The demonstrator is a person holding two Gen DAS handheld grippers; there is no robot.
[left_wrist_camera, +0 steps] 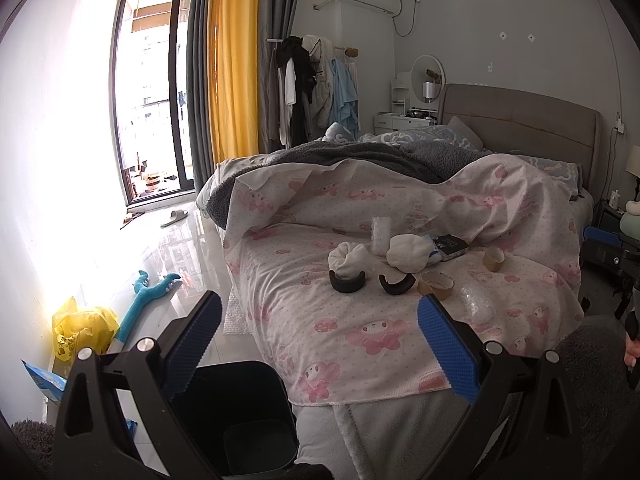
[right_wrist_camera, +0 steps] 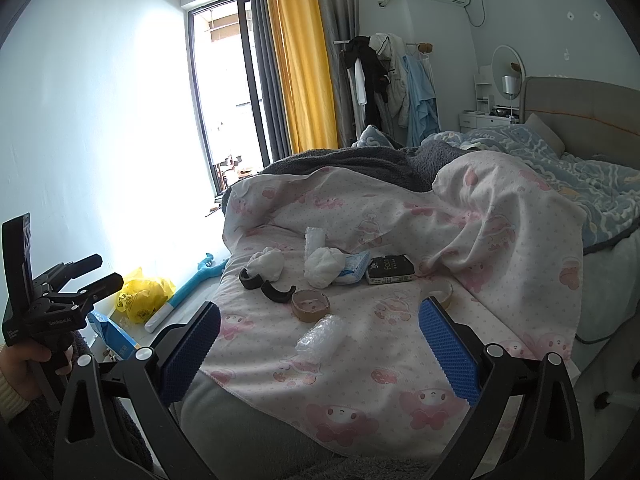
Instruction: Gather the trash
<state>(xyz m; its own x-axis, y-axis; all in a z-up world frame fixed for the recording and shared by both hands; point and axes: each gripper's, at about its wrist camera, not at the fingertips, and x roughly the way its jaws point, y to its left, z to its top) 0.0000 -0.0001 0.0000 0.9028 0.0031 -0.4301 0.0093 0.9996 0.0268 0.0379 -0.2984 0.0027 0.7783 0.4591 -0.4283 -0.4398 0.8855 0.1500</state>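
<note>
Both claws are hovering at the foot of the bed, and neither is gripping anything. The left gripper [left_wrist_camera: 320, 344] is holding its blue-padded fingers [left_wrist_camera: 192, 344] spread wide, with nothing between them; directly under its left finger a black trash bin [left_wrist_camera: 240, 412] is standing open on the floor. The right gripper [right_wrist_camera: 320, 344] is likewise gaping wide and empty, hanging over the pink cartoon-print sheet [right_wrist_camera: 360, 360].

The trash is lying ahead of both claws on that sheet. Nearest the right claw, just beyond its fingertips, a clear bubble-wrap piece [right_wrist_camera: 320, 336] is lying with its long axis slanting from near-left to far-right. Just past it a brown tape roll [right_wrist_camera: 310, 305] is resting flat, its opening facing up. Farther on and to the left, two black curved pieces [right_wrist_camera: 264, 284] are lying side by side, their open sides facing upward. Behind them two crumpled white wads [right_wrist_camera: 324, 266] are sitting well apart from the claw, and a second bubble-wrap roll [right_wrist_camera: 314, 240] is standing upright at the back. A dark box [right_wrist_camera: 390, 269] is lying flat to the right, its long axis running left to right, just beside a blue packet [right_wrist_camera: 356, 266]. Another tape ring [right_wrist_camera: 440, 292] is peeking above the right finger.

Off to the left, a hand [right_wrist_camera: 24, 368] is gripping the left handle.
</note>
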